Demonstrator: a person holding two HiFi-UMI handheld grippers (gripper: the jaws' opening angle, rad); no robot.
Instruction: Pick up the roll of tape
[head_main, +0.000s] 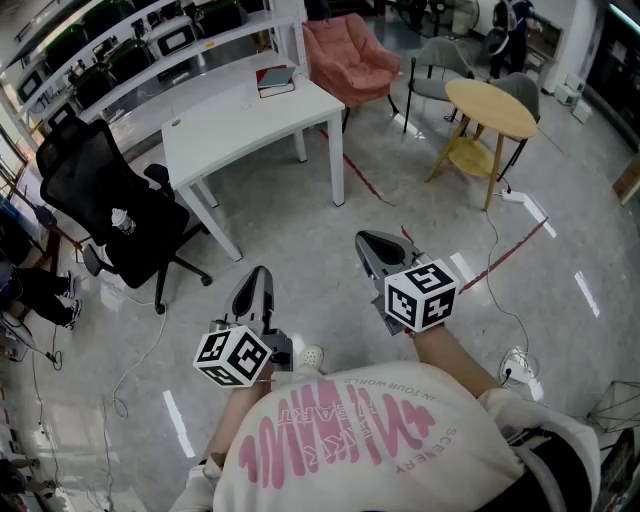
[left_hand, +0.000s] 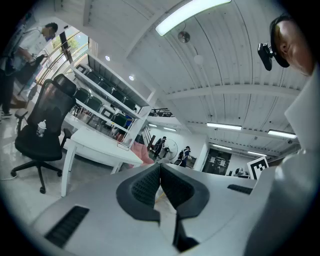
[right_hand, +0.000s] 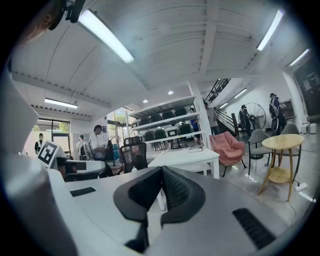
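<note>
Big open office space with a glossy grey floor (head_main: 300, 215), seen from above while standing in the middle of it. White table (head_main: 250, 115) up ahead with a couple of books (head_main: 276, 80) at its far end. Black office chair (head_main: 110, 205) off to the left, pink armchair (head_main: 345, 55) behind the table, round wooden table (head_main: 490, 105) over on the right. Red line (head_main: 355, 175) running along the floor too.

Left gripper (left_hand: 160, 170) held out level over bare floor, jaws pressed tight together, nothing pinched. Same deal with the right gripper (right_hand: 161, 172): clamped fully together on nothing, aimed toward the table.

Now the awkward bit: no roll of tape to be found anywhere. Not on the table top as far as visible, not on the floor, not in either gripper view. Maybe that tiny speck (head_main: 176, 122) near the table's left edge, but way too small to call.

So, progress-wise: basically zero. Nothing located, nothing approached, nothing gripped. Left to do, at a guess: find the roll, walk over, spread one pair of jaws, close on it, lift.
</note>
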